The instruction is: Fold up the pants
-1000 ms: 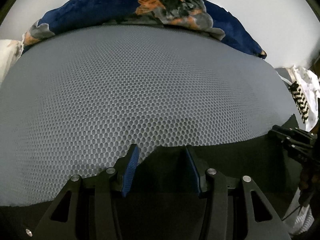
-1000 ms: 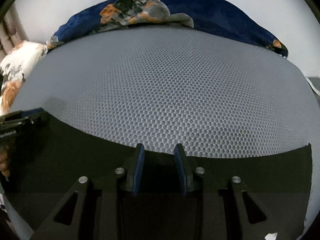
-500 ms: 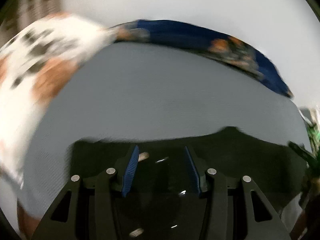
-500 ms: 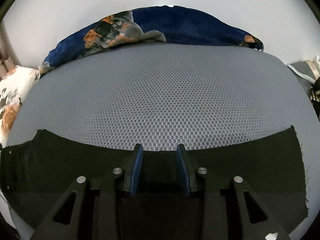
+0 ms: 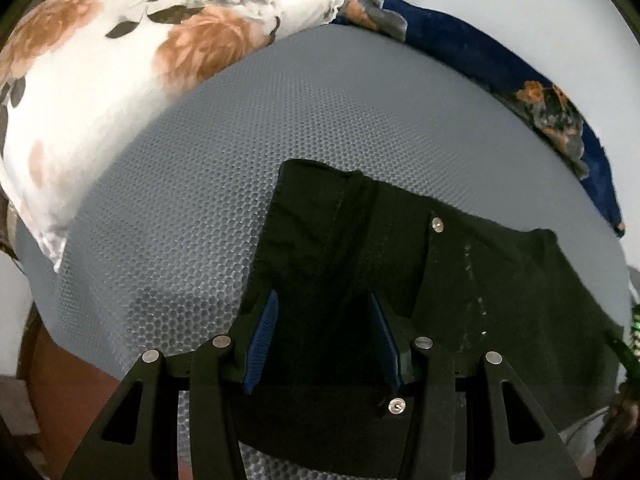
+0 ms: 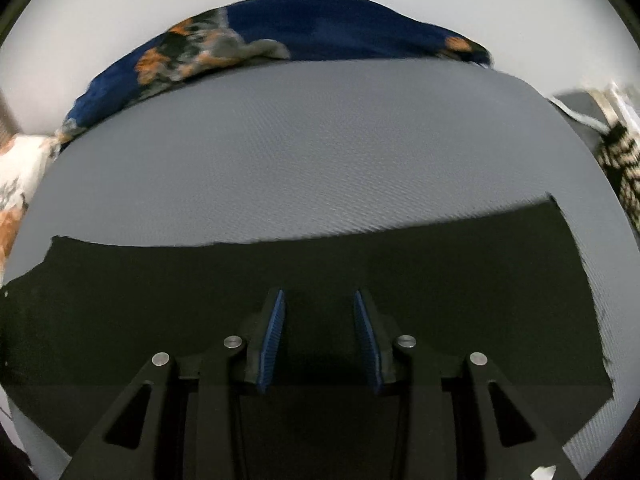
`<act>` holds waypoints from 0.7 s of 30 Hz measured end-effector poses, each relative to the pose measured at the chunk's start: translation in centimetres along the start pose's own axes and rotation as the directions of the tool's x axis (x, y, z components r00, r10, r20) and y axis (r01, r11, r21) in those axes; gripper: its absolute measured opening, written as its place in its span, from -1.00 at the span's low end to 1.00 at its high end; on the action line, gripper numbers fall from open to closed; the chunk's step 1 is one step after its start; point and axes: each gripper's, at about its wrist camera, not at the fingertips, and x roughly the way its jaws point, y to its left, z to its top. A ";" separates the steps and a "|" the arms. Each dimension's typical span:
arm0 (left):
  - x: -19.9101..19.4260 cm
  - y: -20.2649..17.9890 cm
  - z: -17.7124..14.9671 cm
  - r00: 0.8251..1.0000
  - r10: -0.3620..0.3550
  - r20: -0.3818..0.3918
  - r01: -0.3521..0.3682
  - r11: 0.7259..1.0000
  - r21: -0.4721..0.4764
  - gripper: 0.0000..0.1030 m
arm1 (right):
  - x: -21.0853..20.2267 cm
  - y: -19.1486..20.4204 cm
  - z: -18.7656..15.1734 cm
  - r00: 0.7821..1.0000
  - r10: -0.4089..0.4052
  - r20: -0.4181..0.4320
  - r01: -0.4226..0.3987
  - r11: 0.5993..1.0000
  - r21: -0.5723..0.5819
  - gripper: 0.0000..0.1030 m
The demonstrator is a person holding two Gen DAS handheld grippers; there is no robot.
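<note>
pants (image 6: 320,264): long axis left-right on mesh mattress (image 6: 320,152) | left claw (image 5: 322,300): apart, empty | right claw (image 6: 319,296): narrow, empty

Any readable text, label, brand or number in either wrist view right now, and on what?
None: no words, numbers or signs can be read in either view.
The black pants show only plain metal studs.
The white floral pillow and the navy floral blanket carry patterns, no lettering.

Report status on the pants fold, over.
Left gripper and right gripper open, nothing pinched. Black pants flat on the grey mesh mat, waist button showing. Floral pillow beside, not blocking.
</note>
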 end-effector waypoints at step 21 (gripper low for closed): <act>-2.5 -23.8 -3.0 0.951 -0.304 -0.061 0.300 0.851 0.431 -0.07 | -4.2 -19.6 -2.8 0.998 -0.059 -0.023 0.061 0.991 0.118 -0.22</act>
